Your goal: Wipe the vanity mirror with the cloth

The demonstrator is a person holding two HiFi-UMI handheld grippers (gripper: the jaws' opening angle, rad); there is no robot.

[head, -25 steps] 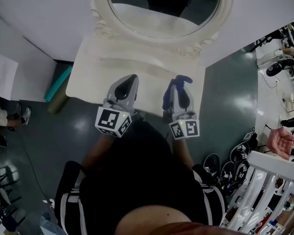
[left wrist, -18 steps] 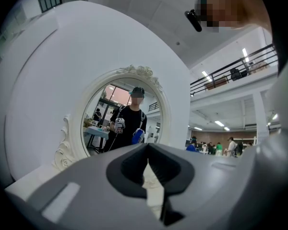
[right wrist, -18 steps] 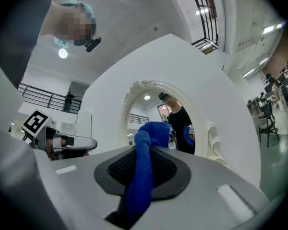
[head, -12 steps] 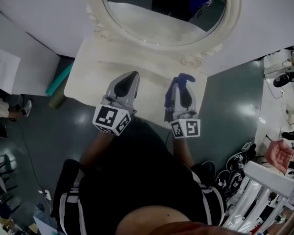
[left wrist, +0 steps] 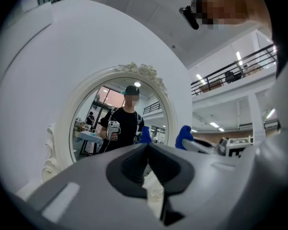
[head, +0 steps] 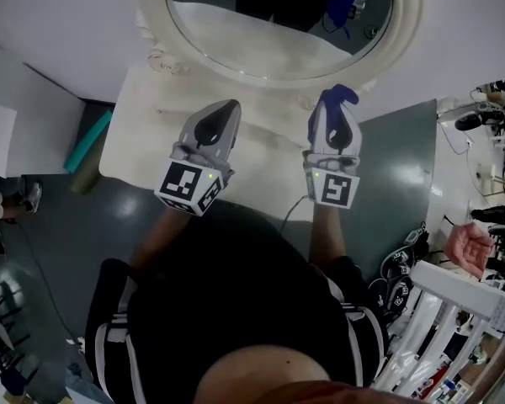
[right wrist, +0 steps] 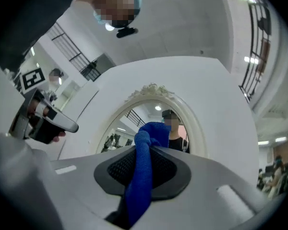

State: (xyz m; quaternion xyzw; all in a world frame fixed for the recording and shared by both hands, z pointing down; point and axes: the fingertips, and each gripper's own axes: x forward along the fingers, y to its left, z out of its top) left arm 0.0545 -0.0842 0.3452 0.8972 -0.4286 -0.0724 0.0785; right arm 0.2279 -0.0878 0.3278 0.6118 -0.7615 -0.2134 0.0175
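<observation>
1. my right gripper (head: pixel 337 106) is pinching the blue cloth (head: pixel 343 96). in the right gripper view the cloth (right wrist: pixel 140 176) runs up between the two jaws and ends in a bunch above their tips.
2. compared with one second ago, the right gripper has moved up and to the right in the head view. before, its tip was over the middle of the vanity table (head: pixel 143 124); now it is near the lower right part of the mirror (head: pixel 261 36) frame, and i cannot tell if the cloth touches it.
3. my left gripper (head: pixel 225 112) has its jaws pressed together and nothing is between them. in the left gripper view (left wrist: pixel 147 145) they meet in one line.
4. the left gripper stays almost at the same place as before, over the table, left of the right gripper and lower in the frame.
5. the mirror takes the top middle of the head view. more of its glass shows now than a second ago, and the blue cloth is reflected in the upper right of the glass.
6. both gripper views point at the mirror (left wrist: pixel 93 128) and its white carved frame; in the right gripper view the mirror (right wrist: pixel 116 131) stands just behind the top of the cloth.
7. at the right edge of the head view an open hand of another person (head: pixel 466 247) is seen, well apart from the table.
</observation>
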